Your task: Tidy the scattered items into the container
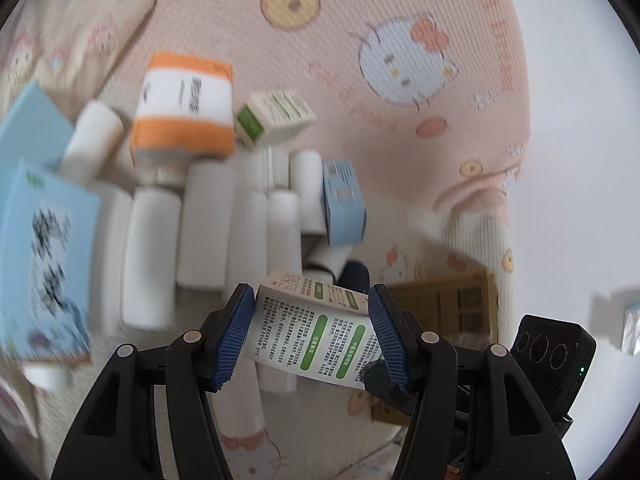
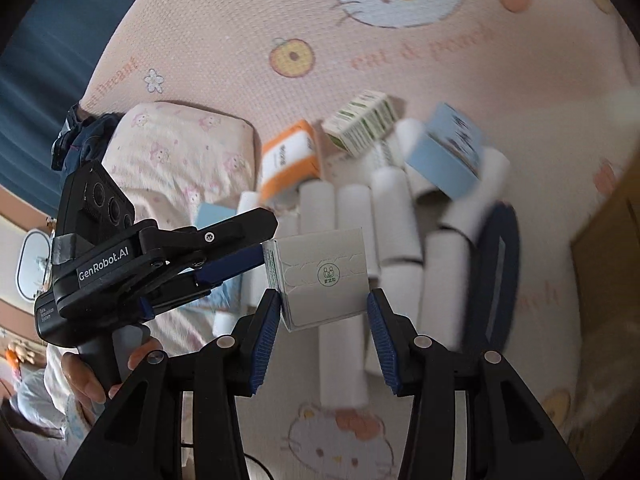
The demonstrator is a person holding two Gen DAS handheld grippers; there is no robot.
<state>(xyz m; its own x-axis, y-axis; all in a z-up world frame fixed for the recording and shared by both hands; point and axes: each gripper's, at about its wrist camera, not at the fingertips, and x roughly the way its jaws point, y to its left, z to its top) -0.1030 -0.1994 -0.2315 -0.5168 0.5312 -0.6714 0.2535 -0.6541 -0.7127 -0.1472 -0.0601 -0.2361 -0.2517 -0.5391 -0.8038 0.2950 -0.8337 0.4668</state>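
Scattered items, white rolls (image 1: 204,220) and small boxes among them, are still heaped on the pink cat-print bedding (image 1: 400,8). One white-and-green carton (image 1: 316,320) is pinched and held above the heap by the left tool (image 1: 311,300). It is flanked by the right tool (image 2: 324,298), whose grip cannot be told. A brown cardboard box (image 1: 452,304), probably the container, is seen nearby, so most of the work is judged undone.

Bed cover (image 2: 400,80): pink, printed with white cartoon cat faces, round orange fruit, small white flowers and faint lettering; it fills most of both views.
Pillow (image 2: 180,152): cream, with small pink cartoon figures; lies on the bed cover at its left side in the right wrist view.
Curtain (image 2: 44,60): dark blue, hanging in folds behind the pillow.
Wall (image 1: 580,160): plain white, beyond the bed's edge.
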